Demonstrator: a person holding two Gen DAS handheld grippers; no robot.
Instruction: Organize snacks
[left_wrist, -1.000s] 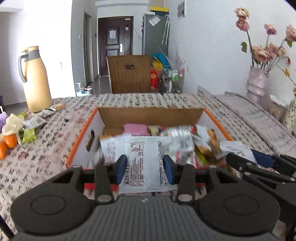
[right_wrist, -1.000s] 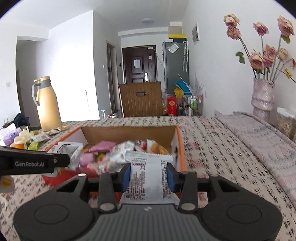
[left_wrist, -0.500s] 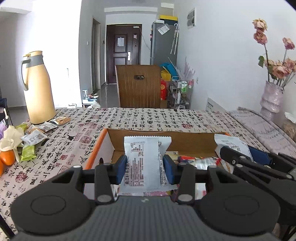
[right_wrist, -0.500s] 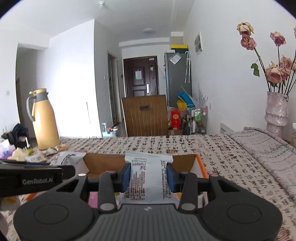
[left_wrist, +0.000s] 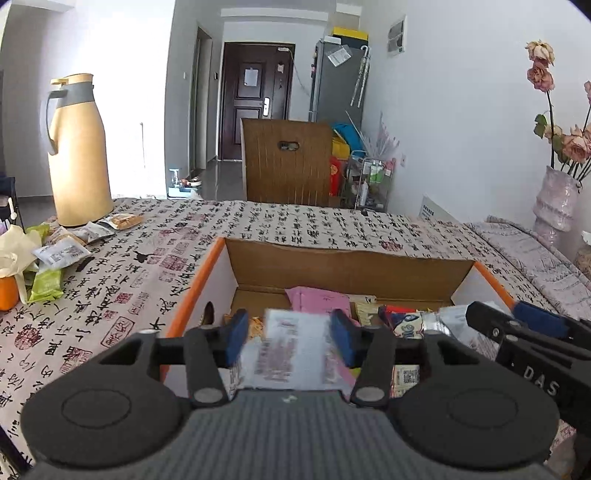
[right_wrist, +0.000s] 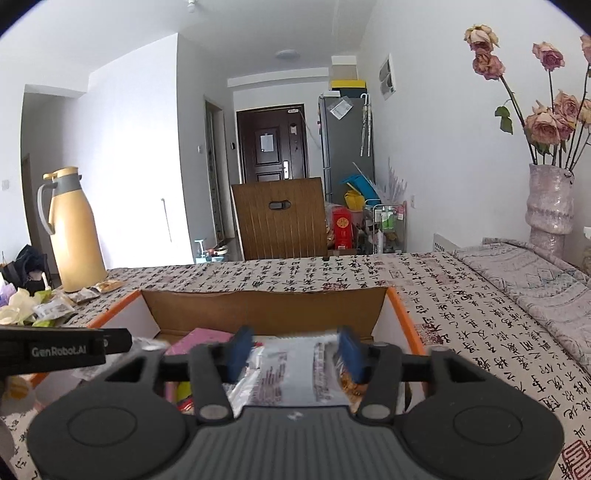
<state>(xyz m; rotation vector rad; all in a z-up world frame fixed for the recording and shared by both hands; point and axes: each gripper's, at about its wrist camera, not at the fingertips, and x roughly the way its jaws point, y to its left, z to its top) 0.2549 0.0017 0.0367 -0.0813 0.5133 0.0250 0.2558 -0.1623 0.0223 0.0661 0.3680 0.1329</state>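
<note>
An orange-rimmed cardboard box (left_wrist: 201, 280) (right_wrist: 400, 306) sits on the patterned tablecloth and holds several snack packets. My left gripper (left_wrist: 290, 336) is open above the box; a blurred white packet (left_wrist: 291, 354) is dropping between its fingers. My right gripper (right_wrist: 293, 350) is open over the box's right part, with another blurred white packet (right_wrist: 288, 369) falling free between its pads. The right gripper's fingers (left_wrist: 517, 332) show at the right of the left wrist view; the left gripper's arm (right_wrist: 62, 349) shows at the left of the right wrist view.
A yellow thermos jug (left_wrist: 75, 151) stands at the far left of the table. Loose snack packets (left_wrist: 61, 251) and an orange (left_wrist: 7, 291) lie near it. A vase of dried roses (right_wrist: 550, 199) stands at the right. A wooden chair back (right_wrist: 280, 218) is beyond the table.
Both grippers have opened over the box and tilted down toward it. The two white packets they held have slipped loose and are falling into the box.
</note>
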